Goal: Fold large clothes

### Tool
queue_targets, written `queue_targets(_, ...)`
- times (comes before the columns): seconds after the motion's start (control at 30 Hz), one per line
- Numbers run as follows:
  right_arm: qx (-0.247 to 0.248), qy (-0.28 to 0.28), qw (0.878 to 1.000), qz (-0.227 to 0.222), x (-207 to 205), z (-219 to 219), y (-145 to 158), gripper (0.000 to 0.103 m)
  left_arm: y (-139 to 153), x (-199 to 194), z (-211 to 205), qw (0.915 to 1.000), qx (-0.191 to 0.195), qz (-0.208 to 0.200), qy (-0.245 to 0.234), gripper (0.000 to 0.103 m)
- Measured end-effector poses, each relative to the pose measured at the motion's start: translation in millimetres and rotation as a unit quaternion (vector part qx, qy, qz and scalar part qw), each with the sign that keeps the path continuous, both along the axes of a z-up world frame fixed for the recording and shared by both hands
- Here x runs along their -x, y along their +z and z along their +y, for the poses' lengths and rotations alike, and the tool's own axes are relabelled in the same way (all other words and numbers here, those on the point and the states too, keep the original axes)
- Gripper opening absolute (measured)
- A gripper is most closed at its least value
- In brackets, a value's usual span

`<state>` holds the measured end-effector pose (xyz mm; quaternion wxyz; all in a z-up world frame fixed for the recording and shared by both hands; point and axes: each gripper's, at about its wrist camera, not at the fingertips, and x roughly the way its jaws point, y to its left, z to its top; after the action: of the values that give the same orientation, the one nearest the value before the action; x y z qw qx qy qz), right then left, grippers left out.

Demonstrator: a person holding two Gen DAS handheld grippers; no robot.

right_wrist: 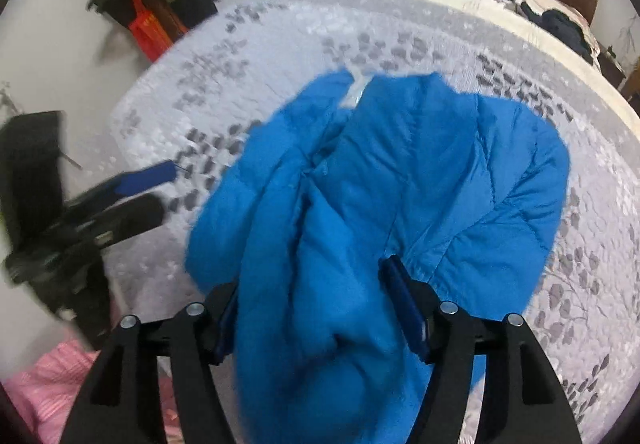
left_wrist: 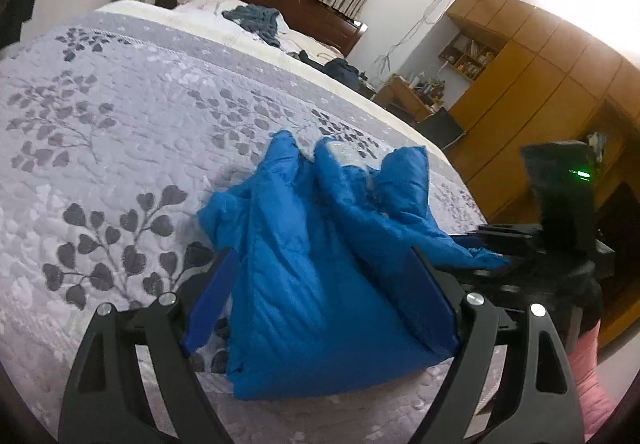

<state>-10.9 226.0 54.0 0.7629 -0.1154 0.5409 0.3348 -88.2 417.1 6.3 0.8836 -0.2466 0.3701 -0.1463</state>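
I keep my right gripper (right_wrist: 320, 320) clamped on a bunched part of the blue jacket (right_wrist: 400, 184), which lies near the bed (left_wrist: 120, 124) edge, while my left gripper (left_wrist: 320, 304) stands apart, straddling it to take a second hold.

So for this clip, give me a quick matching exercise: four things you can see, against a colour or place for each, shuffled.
Things:
1. puffy jacket
2. bedspread
3. wardrobe
4. heap of clothes

Descriptions:
A. yellow-brown wood, along the wall
B. bright blue, lying between the fingers of both tongs
C. dark grey-blue, far end of the bed near the headboard
D. pale grey with dark leaf pattern

Pairs: 1-B, 2-D, 3-A, 4-C
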Motion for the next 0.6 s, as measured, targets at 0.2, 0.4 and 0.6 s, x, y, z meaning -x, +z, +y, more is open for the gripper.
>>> queue_targets(0.2, -0.077, -0.025, 0.997, -0.020, 12.3, -51.0, 50.0, 0.067, -7.2, -28.5, -9.9, 0.9980, 0.050, 0.013, -0.037, 0.084)
queue_targets(0.4, -0.047, -0.104, 0.993, -0.028, -11.0, -90.1, 35.7, 0.067, -25.6, -57.1, -15.7, 0.9939, 0.095, 0.036, -0.044, 0.084)
queue_targets(0.6, -0.052, -0.077, 0.995, 0.029, -15.4, -70.3, -10.7, 0.067, -34.8, -79.4, -21.6, 0.9893, 0.125, 0.042, -0.063, 0.084)
